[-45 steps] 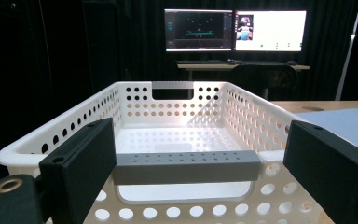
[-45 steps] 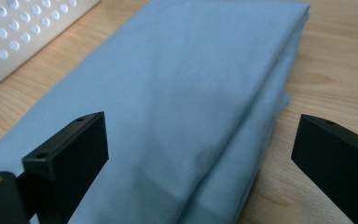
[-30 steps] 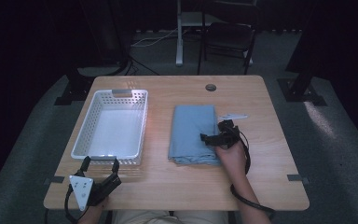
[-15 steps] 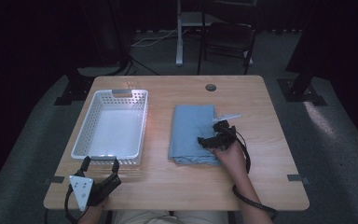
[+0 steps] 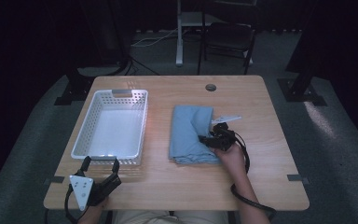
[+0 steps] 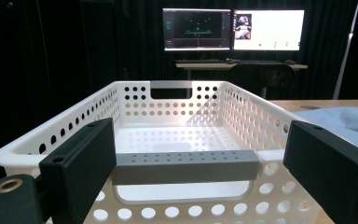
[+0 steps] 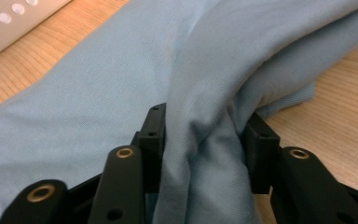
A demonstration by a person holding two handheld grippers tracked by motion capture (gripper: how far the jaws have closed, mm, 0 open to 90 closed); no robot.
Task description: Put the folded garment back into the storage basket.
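A folded light-blue cloth [image 5: 190, 133] lies on the wooden table [image 5: 265, 116] right of centre. My right gripper [image 5: 206, 139] is at the cloth's right edge, shut on a bunched fold of it; in the right gripper view the blue cloth [image 7: 205, 98] is pinched between the two black jaws of the right gripper [image 7: 204, 140]. A white perforated basket [image 5: 112, 125] stands at the left with nothing in it. My left gripper [image 5: 101, 164] rests open at the table's front left, just before the basket's near wall [image 6: 177, 196].
A round cable hole [image 5: 210, 87] is in the table's far edge. A small white item [image 5: 226, 119] lies beside the cloth's right side. A chair [image 5: 228, 35] stands on the dark floor beyond the table. Two monitors [image 6: 233, 30] glow in the left gripper view.
My right gripper has drawn the cloth's right edge up and leftward, raising a fold over the cloth. The left gripper has stayed still.
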